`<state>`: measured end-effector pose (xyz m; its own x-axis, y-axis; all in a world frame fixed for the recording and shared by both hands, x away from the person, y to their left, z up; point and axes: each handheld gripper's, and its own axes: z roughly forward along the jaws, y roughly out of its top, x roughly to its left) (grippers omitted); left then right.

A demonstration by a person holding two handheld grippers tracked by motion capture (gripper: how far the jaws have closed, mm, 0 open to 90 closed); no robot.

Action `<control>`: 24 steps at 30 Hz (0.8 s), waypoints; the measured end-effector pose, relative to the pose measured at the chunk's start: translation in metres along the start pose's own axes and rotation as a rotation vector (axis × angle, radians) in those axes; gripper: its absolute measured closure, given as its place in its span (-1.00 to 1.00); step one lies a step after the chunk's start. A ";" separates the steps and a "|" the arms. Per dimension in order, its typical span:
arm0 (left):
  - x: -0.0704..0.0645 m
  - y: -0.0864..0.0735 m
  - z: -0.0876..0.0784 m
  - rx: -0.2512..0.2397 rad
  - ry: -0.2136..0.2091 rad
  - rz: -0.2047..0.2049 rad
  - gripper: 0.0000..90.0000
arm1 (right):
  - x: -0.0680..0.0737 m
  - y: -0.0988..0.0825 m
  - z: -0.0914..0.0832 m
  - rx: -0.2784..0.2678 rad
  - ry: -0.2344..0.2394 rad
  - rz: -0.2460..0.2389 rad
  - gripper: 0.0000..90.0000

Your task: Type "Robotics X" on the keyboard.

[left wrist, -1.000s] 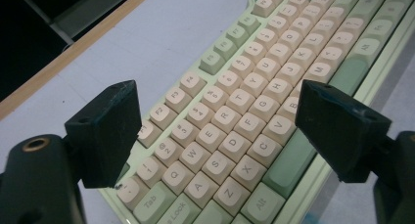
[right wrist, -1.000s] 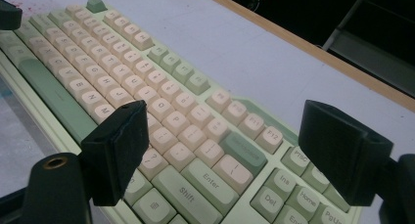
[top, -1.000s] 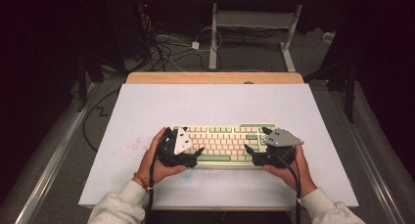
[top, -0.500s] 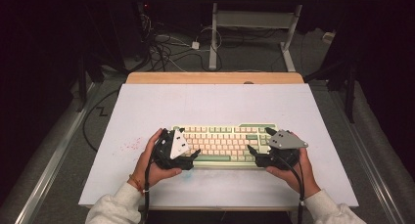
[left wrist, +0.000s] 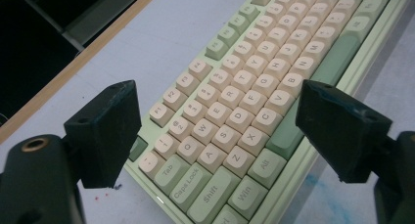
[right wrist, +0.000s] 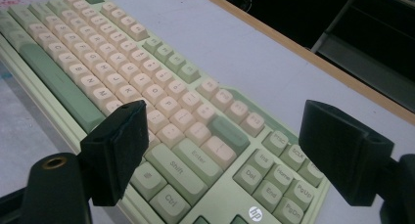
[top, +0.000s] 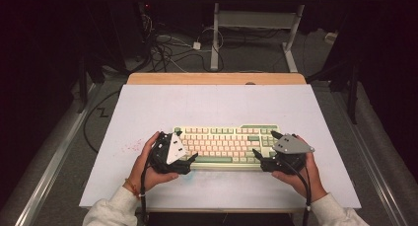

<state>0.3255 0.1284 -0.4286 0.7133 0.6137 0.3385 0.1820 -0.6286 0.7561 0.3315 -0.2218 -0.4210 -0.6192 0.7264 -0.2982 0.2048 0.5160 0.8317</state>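
While a pale green keyboard [top: 224, 143] lies flat near the table's [top: 217, 102] front edge, the left gripper [top: 190, 158] spreads its jaws wide over its left end. Likewise gaping, the right gripper [top: 258, 156] straddles its right end, gripping nothing.

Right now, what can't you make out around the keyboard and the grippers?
- Keyboard ends, high view: covered by the left gripper and right gripper, so contact is unclear.
- Key legends, high view: too small.
- Keyboard's near corner, left gripper view: cut off by the bottom edge.
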 end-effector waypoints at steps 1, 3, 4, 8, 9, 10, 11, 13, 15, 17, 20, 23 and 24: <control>0.000 -0.001 -0.001 0.001 0.003 -0.002 -0.64 | 0.000 0.000 -0.001 -0.001 0.000 0.002 -0.58; 0.001 -0.002 -0.002 0.001 0.003 -0.002 -0.64 | -0.001 -0.001 -0.003 -0.002 -0.004 -0.002 -0.58; 0.001 -0.003 -0.003 0.002 0.003 -0.005 -0.64 | -0.001 -0.001 -0.004 -0.002 -0.008 -0.002 -0.58; 0.001 -0.006 -0.006 0.003 0.005 -0.007 -0.65 | -0.002 -0.002 -0.007 -0.007 -0.008 -0.005 -0.58; 0.002 -0.007 -0.007 0.003 0.006 -0.007 -0.65 | -0.002 -0.002 -0.008 -0.005 -0.010 -0.006 -0.58; 0.002 -0.008 -0.008 0.004 0.008 -0.007 -0.64 | -0.002 -0.003 -0.009 -0.005 -0.013 -0.007 -0.58; 0.002 -0.009 -0.009 0.003 0.009 -0.008 -0.65 | -0.003 -0.003 -0.010 -0.007 -0.015 -0.006 -0.58; 0.003 -0.011 -0.011 0.003 0.007 -0.011 -0.65 | -0.003 -0.003 -0.012 -0.008 -0.020 -0.006 -0.58; 0.003 -0.012 -0.012 0.005 0.009 -0.010 -0.65 | -0.004 -0.004 -0.013 -0.008 -0.024 -0.003 -0.58; 0.003 -0.014 -0.014 0.006 0.011 -0.010 -0.65 | -0.004 -0.004 -0.015 -0.009 -0.024 -0.008 -0.59; 0.003 -0.017 -0.016 0.013 0.017 -0.012 -0.65 | -0.005 -0.006 -0.018 -0.009 -0.028 -0.007 -0.59; 0.003 -0.020 -0.019 0.014 0.022 -0.014 -0.65 | -0.006 -0.007 -0.020 -0.010 -0.033 -0.008 -0.59; 0.004 -0.021 -0.020 0.015 0.024 -0.017 -0.65 | -0.006 -0.008 -0.021 -0.011 -0.034 -0.008 -0.59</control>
<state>0.3108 0.1534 -0.4326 0.6936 0.6358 0.3387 0.2044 -0.6246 0.7538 0.3174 -0.2399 -0.4158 -0.5947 0.7375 -0.3201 0.1913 0.5166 0.8346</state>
